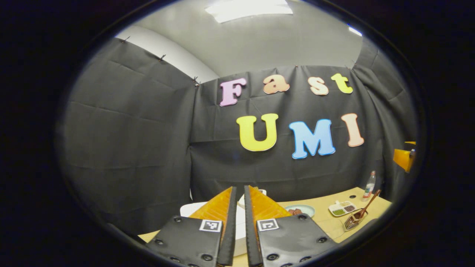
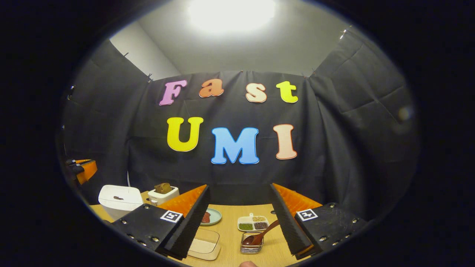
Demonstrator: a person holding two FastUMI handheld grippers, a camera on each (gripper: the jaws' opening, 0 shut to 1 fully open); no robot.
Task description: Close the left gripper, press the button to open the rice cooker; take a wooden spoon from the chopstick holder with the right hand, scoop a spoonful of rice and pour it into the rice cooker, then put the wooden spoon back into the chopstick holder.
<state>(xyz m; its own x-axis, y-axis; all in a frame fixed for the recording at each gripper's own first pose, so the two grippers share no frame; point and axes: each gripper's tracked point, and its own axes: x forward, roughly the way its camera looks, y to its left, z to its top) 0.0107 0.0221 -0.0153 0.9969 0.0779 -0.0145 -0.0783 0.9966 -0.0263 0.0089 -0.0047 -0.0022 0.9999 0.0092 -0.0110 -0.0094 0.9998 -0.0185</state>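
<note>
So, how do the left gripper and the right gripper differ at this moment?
The left gripper has its fingers nearly together with only a thin slit between them, while the right gripper is spread wide. The left gripper points over the white rice cooker; the right gripper frames the wooden spoon. Both hold nothing.

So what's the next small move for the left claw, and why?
Probably lower the left claw toward the rice cooker button. Its fingers sit nearly together already, the cooker's lid looks closed, and the wooden spoon rests in its holder.
</note>
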